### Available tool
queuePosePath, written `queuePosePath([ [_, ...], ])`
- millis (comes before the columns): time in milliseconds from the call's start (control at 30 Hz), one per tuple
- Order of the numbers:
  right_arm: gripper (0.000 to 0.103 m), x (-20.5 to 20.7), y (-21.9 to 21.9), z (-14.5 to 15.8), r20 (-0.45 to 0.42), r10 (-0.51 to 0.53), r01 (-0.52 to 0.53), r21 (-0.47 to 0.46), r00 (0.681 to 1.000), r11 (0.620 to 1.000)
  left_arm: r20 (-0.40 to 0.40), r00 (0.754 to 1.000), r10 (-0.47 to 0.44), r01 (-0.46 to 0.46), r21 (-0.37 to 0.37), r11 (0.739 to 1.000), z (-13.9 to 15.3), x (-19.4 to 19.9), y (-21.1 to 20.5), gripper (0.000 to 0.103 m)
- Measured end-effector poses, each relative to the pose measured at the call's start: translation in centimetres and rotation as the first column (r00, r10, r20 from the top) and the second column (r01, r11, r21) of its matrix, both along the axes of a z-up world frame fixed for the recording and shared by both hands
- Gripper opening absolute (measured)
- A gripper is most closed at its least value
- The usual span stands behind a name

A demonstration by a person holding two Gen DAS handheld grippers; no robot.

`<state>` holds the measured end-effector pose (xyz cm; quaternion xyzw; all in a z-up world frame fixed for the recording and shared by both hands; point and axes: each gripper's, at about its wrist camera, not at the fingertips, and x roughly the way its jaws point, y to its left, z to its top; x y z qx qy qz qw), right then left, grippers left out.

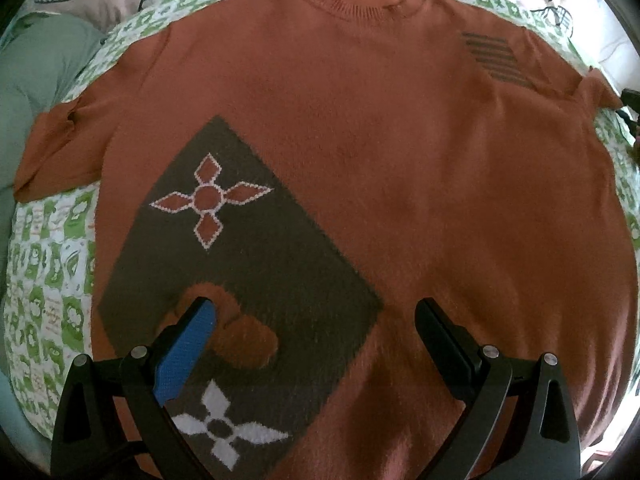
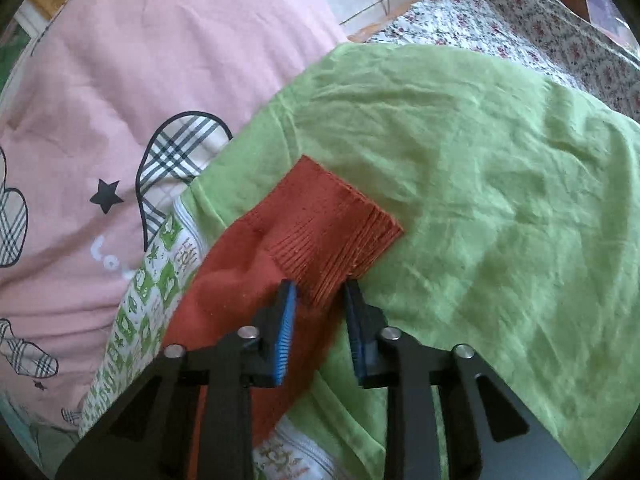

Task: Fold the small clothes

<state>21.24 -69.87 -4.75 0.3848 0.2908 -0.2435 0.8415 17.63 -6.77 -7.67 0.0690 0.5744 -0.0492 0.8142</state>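
Sweater (image 1: 360,140) lies flat, collar away from us; our right gripper (image 2: 320,292) straddles its ribbed cuff (image 2: 340,232), unclenched, while left gripper (image 1: 316,316) hovers spread wide.

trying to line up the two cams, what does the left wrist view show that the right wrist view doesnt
Only the left wrist view shows the orange sweater's body spread flat: its ribbed neckline, the dark patch with flower motifs and the left gripper, jaws wide apart above the knit.

Only the right wrist view shows the ribbed cuff lying on a plain green sheet, with the right gripper open astride the sleeve just below it, plus a floral cover.

Both show the same sweater, the green-and-white patterned quilt and the pink bedding.
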Motion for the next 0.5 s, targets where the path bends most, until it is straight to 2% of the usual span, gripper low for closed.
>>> queuePosePath([
  [167, 0.009, 0.0, 4.0, 2.4, 0.026, 0.125, -0.122, -0.093, 0.992, 0.988, 0.017, 1.0, 0.003, -0.003, -0.022, 1.0, 0.3, -0.3, 0.7, 0.1],
  [267, 0.009, 0.2, 8.4, 4.6, 0.04, 0.244, -0.236, -0.15, 0.969, 0.96, 0.029, 1.0, -0.001, 0.003, -0.05, 0.999, 0.6, -0.5, 1.5, 0.1],
  [333, 0.009, 0.5, 12.1, 6.1, 0.053, 0.329, -0.316, -0.177, 0.943, 0.932, 0.038, 0.999, -0.007, 0.009, -0.062, 0.998, 0.9, -1.0, 1.9, 0.1],
  [433, 0.008, 0.9, 18.1, 8.0, 0.106, 0.459, -0.439, -0.17, 0.882, 0.882, 0.045, 0.999, -0.006, 0.01, -0.075, 0.997, 1.5, -2.0, 2.4, 0.1],
  [500, 0.008, 1.8, 22.8, 8.4, 0.13, 0.544, -0.529, -0.135, 0.829, 0.838, 0.051, 0.999, 0.003, 0.002, -0.087, 0.996, 1.6, -2.5, 3.1, 0.1],
])
